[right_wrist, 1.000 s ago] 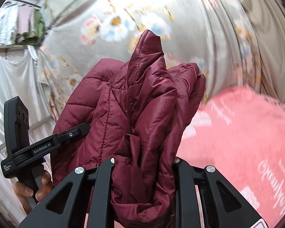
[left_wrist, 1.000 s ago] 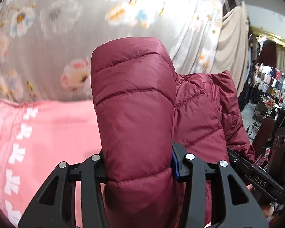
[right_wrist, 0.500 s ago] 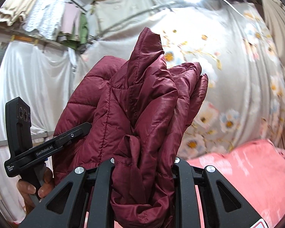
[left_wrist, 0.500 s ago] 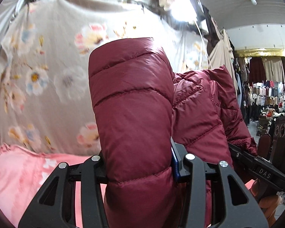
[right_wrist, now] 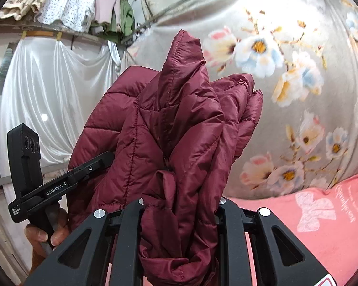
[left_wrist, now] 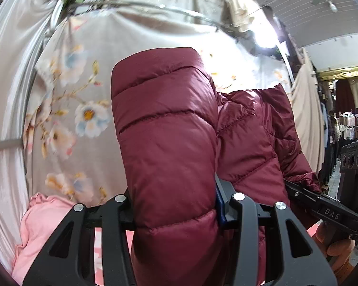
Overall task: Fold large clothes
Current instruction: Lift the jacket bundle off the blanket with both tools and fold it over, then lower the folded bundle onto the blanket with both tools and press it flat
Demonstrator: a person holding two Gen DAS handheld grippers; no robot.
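Observation:
A dark red quilted puffer jacket (left_wrist: 169, 143) is held up in the air between both grippers. My left gripper (left_wrist: 176, 209) is shut on a thick padded fold of it. My right gripper (right_wrist: 179, 212) is shut on a bunched, crumpled part of the same jacket (right_wrist: 179, 119). Each gripper shows in the other's view: the right one (left_wrist: 327, 212) at the jacket's right side, the left one (right_wrist: 59, 186) at its left side. The jacket's lower part is hidden below the frames.
A pink bedspread (right_wrist: 322, 214) with white print lies below, and it also shows in the left wrist view (left_wrist: 43, 226). A grey floral sheet (left_wrist: 83, 119) hangs behind. White curtains (right_wrist: 47, 95) and hung clothes (right_wrist: 71, 7) are at the left; shop racks (left_wrist: 346, 124) at the right.
Both grippers have lifted and tilted upward with the jacket. The pink bedspread has dropped low in both views, and the hanging sheet and ceiling now fill them.

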